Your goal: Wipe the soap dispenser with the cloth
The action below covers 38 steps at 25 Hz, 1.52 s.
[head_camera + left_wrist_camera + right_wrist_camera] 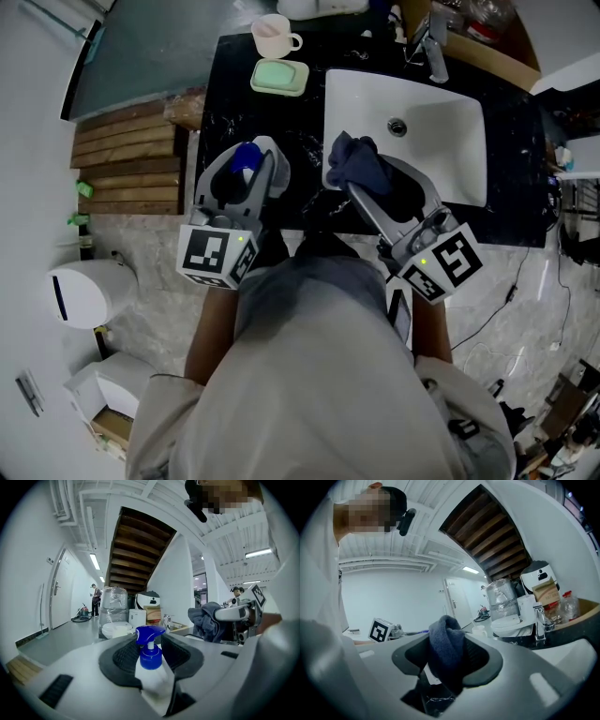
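My left hand-held gripper (151,639) is clenched partway on the soap dispenser (151,667), pads pressing both sides of its white body, blue pump head sticking up btw the jaws. My right hand-held gripper (447,654) is clamped on the cloth (446,651), a dark blue bunch that bulges out past the jaw tips.

In the head view the dispenser is up off the table (239,94), over its front edge, left of the sink (450,155). The cloth hangs over the sink's front-left corner. Cloth & dispenser are near each other but apart, not touching.

The table is black stone w/ a white basin and a faucet (433,52) at the back. A pale cup (274,37) and a green soap dish (279,77) sit at the back-left. Wooden steps (127,155) are left of the table, marble-look floor below. The gripper views show white walls, strip lights and a wooden stair underside (140,550).

Dispenser's lower body is buried in the jaws, so no label to read. My torso covers the table's front in the head view. Stuff at the far back is too small to ID.
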Motion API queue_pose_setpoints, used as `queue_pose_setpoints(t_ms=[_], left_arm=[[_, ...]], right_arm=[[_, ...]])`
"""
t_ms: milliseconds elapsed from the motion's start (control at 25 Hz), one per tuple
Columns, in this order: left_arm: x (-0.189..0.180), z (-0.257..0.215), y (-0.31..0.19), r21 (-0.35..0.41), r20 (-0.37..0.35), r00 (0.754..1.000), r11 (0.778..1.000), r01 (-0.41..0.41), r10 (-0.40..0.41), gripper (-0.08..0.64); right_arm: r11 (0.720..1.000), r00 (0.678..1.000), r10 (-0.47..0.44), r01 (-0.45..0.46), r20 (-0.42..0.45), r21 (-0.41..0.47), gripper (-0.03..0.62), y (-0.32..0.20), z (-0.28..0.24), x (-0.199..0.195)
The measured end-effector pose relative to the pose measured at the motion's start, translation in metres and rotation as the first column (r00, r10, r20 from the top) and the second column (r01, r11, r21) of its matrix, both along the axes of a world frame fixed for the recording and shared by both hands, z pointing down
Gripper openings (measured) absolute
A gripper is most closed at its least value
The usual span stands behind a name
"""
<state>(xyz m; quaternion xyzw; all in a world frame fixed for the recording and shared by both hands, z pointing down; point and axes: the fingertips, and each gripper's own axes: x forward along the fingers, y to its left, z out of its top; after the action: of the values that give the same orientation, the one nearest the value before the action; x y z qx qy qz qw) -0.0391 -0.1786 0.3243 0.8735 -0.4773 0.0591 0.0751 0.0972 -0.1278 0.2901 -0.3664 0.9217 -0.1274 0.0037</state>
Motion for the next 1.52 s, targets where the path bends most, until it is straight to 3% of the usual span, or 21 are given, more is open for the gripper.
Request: queue_pose_setpoints(t_ms=[1160,1520], left_arm=[[-0.016,-0.003,0.0,-0.012,-0.063,0.998,1.0,0.012,-0.013,0.14],[-0.029,-0.002,-0.003,-0.012,-0.094,0.995,1.0,0.027,-0.028,0.14]], right_arm=[[0.998,0.998,-0.051,0.05,-0.039,-0.042,0.179,-0.01,0.012,-0.017],[0.991,0.992,-0.11,0.106,-0.055,-0.08,0.179,-0.021,0.018,-0.033]])
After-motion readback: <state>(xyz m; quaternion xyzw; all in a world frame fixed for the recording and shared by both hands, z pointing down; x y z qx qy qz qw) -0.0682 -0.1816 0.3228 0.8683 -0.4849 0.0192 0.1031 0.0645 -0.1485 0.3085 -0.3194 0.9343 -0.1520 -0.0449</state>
